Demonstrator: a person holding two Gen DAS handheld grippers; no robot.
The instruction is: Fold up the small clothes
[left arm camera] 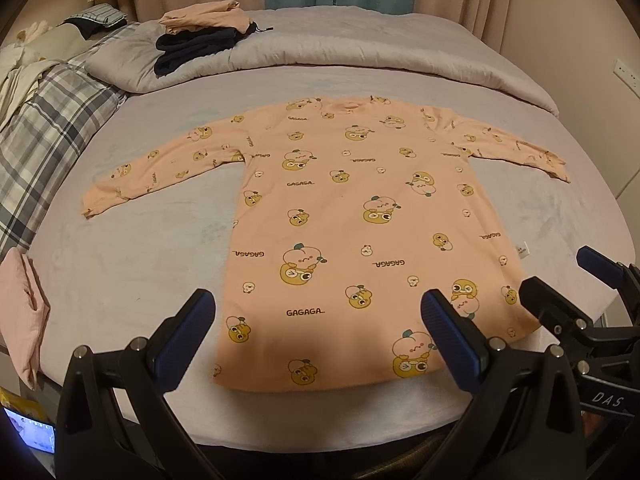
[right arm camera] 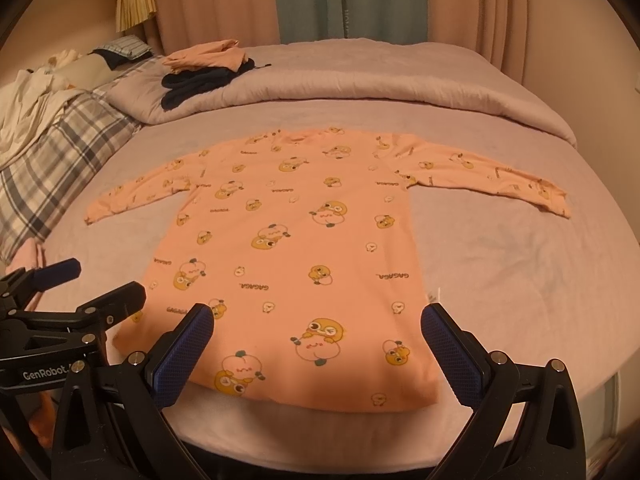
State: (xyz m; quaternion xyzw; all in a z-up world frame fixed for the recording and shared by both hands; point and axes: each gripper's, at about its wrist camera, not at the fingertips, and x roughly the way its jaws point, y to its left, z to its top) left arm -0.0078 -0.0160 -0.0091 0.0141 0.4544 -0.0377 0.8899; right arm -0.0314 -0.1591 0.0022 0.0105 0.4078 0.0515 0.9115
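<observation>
Long-sleeved shirt laid out flat, folding not yet begun.

A peach cotton shirt printed with cartoon ducks is spread flat mid-frame on the grey bed sheet, sleeves outstretched, no fold made. The left gripper and right gripper are held released above its hem. Folded clothes are stacked at upper left.

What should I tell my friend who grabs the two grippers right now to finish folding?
Left gripper: open, empty, above the hem.
Right gripper: open, empty, beside it above the hem.
The peach shirt lies flat on the bed, both sleeves spread out, neck at the far end.
Folded clothes sit on the duvet behind.
Done: shirt laid out. Left: every fold, probably sleeves in first.
</observation>
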